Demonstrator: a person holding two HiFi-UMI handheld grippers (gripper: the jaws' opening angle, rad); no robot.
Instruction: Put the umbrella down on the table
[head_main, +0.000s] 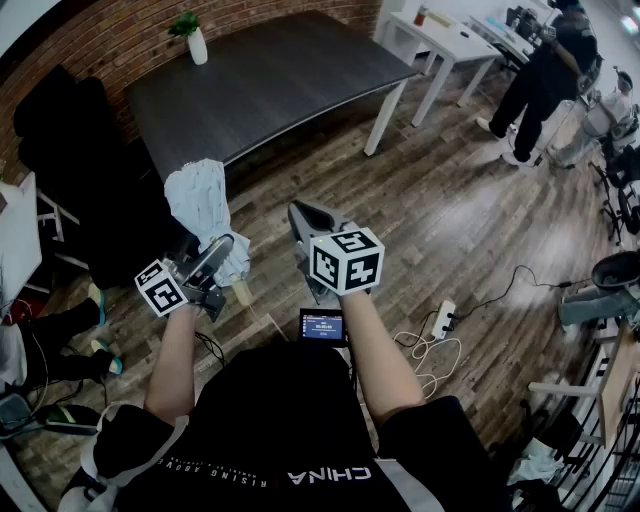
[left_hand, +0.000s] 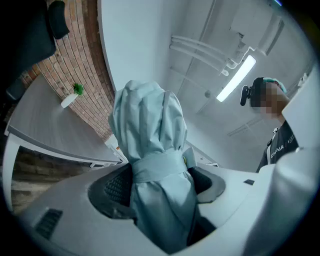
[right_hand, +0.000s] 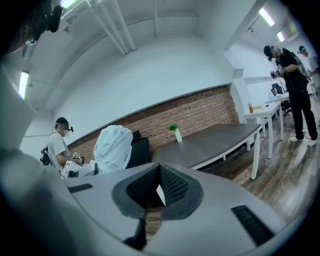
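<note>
left gripper (head_main: 222, 250) is clenching the umbrella (head_main: 200, 203) | right gripper (right_hand: 159, 187) is hanging closed, empty | person should probably be lowering it flat onto the table (head_main: 280, 70) before releasing

Table (head_main: 280, 75) across the upper centre of the head view, potted plant (head_main: 193, 38) on its upper-left corner. Just below the table's near edge, left of centre, the umbrella (head_main: 205, 205) sits between the left gripper's (head_main: 215, 255) jaws. Right gripper (head_main: 303, 218) just beside it, to the right. Power strip (head_main: 443, 318) on the floor at right, a person (head_main: 545, 70) standing upper right.
</note>
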